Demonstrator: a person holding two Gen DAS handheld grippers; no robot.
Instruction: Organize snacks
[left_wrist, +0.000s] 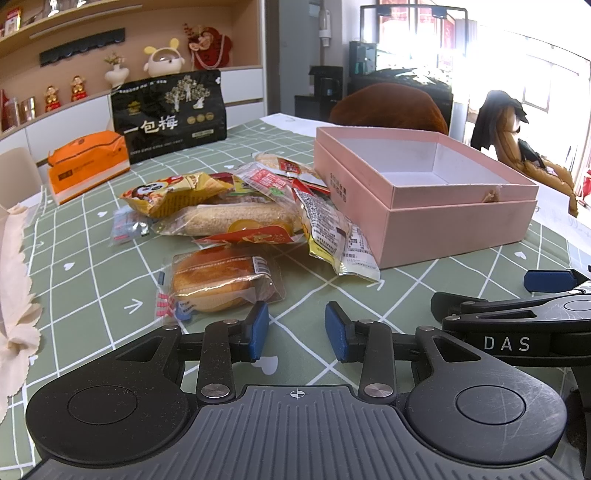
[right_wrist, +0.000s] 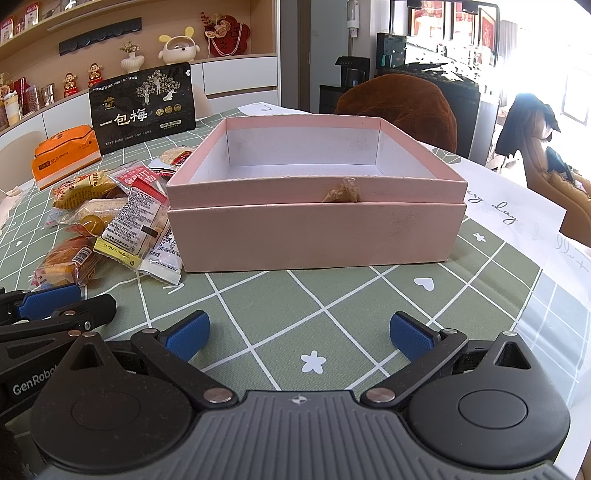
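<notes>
A pile of wrapped snacks (left_wrist: 236, 210) lies on the green checked tablecloth, left of an open, empty pink box (left_wrist: 424, 195). Nearest my left gripper (left_wrist: 297, 332) is a wrapped orange cake (left_wrist: 221, 282), just ahead and left of its open, empty fingers. In the right wrist view the pink box (right_wrist: 317, 218) stands straight ahead of my right gripper (right_wrist: 299, 336), which is open wide and empty above the cloth. The snack pile (right_wrist: 122, 218) lies left of the box there. Each gripper shows at the edge of the other's view.
A large black snack bag (left_wrist: 170, 114) stands at the table's far side beside an orange tissue pack (left_wrist: 88, 162). A cream cloth (left_wrist: 14, 288) lies at the left edge. A brown chair back (right_wrist: 399, 107) rises behind the box. White paper (right_wrist: 517, 210) covers the right side.
</notes>
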